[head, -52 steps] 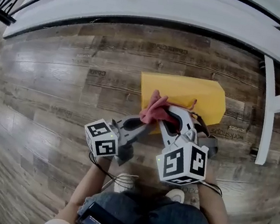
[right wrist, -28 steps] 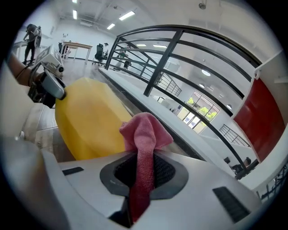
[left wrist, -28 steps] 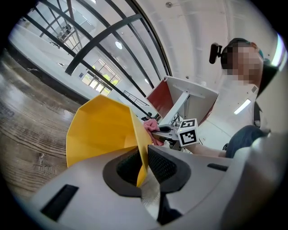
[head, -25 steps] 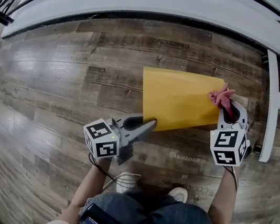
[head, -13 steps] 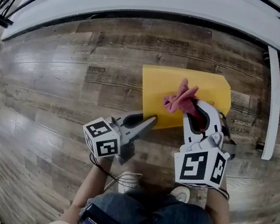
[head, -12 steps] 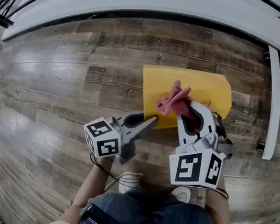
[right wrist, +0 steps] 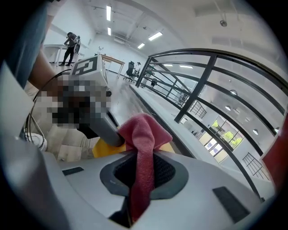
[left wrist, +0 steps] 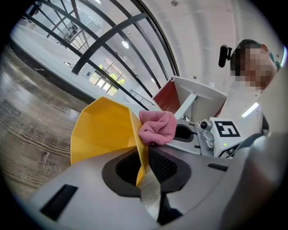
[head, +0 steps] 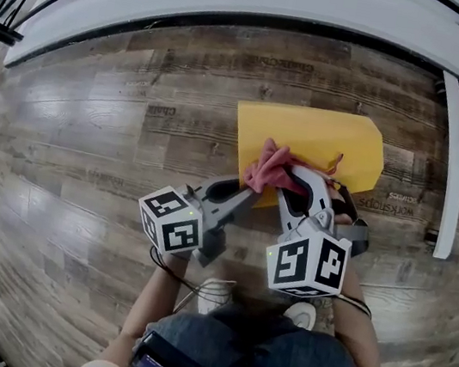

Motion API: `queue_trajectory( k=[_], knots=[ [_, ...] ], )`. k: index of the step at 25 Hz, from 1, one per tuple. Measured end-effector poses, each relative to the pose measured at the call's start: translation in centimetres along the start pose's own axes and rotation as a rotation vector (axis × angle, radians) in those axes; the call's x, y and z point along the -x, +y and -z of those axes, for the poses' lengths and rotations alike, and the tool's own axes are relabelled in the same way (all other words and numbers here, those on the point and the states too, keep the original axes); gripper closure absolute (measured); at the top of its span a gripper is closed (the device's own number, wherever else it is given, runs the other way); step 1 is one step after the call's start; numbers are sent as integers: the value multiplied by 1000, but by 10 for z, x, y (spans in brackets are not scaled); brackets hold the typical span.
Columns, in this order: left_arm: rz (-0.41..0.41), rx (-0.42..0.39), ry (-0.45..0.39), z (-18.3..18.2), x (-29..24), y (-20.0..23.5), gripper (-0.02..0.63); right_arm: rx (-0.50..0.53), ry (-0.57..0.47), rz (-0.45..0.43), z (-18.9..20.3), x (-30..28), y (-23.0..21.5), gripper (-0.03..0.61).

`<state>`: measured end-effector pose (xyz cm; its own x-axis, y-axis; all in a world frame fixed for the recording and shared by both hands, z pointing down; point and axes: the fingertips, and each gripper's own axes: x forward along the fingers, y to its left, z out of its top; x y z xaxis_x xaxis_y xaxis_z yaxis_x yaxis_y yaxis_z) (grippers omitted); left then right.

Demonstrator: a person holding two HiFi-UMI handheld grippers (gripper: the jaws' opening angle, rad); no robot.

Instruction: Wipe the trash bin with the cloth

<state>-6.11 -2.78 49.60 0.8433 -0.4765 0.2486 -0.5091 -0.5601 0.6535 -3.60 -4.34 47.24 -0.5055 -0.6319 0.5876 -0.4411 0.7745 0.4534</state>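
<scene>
Head view: wooden floor [head: 90, 129] across frame. Left gripper [head: 243, 198] at near-left corner of yellow trash bin [head: 323, 142]. Jaws nearly together, clamped on thin yellow wall. Left gripper view shows wall edge running between pads. Bin right of centre, broad side facing up. Pink cloth [head: 265, 169] bunched just right of left gripper's tip, touching bin surface. Right gripper [head: 293, 180] next, jaws closed on cloth, fabric strip trailing back between pads in right gripper view. White frame leg [head: 440, 161] far right.
</scene>
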Motion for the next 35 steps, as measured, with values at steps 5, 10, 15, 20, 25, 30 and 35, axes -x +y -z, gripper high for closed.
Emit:
queue_trajectory(
  k=[5,10,15,20,25,30,35],
  knots=[
    [3,-3,-5,-2,-1,-1,566,-67,77,84,36,7,-29,534],
    [6,-3,-9,-3,-2,-1,566,-159,158,171,81,17,-61,534],
    [7,-14,-5,-6,-4,-1,563,-229,232,250,124,25,-90,535],
    [8,-43,4,-7,-4,-2,561,-309,268,294,151,31,-104,534],
    [21,-123,32,-4,-4,-6,557,-306,262,295,150,30,-106,535],
    [81,-226,142,12,-2,-17,552,-300,265,292,149,27,-107,535],
    [12,-344,234,29,-5,-12,508,-298,261,291,150,23,-108,535]
  ],
)
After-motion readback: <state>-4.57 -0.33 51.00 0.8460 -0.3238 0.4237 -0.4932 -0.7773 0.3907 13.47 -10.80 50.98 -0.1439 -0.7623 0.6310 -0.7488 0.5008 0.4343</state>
